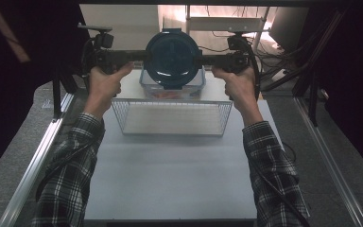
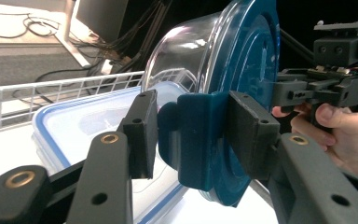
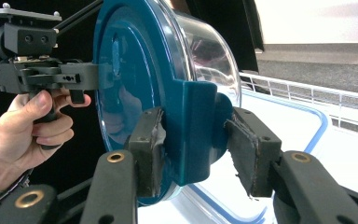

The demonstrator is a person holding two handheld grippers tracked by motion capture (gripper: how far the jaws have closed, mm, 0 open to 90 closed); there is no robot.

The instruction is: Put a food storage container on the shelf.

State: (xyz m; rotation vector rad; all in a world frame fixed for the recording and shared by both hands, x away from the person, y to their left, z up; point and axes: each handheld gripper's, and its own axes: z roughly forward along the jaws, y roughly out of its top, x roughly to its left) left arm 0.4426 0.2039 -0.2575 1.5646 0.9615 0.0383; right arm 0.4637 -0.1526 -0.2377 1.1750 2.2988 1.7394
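Note:
A round clear bowl (image 2: 182, 51) with a dark blue lid (image 1: 172, 57) is held up on its side, the lid facing me. My left gripper (image 1: 142, 56) clamps the lid's latch tab (image 2: 196, 140) on the left side, and my right gripper (image 1: 203, 59) clamps the opposite tab (image 3: 196, 130). In the left gripper view both pads press on the tab, and the right gripper view shows the same. The bowl hangs above a rectangular clear box with a blue-rimmed lid (image 1: 172, 90).
A white wire basket (image 1: 172, 118) stands on the white mat (image 1: 170, 175), just in front of the rectangular box. Metal rails run along both table sides. Cables and a frame lie beyond the far edge.

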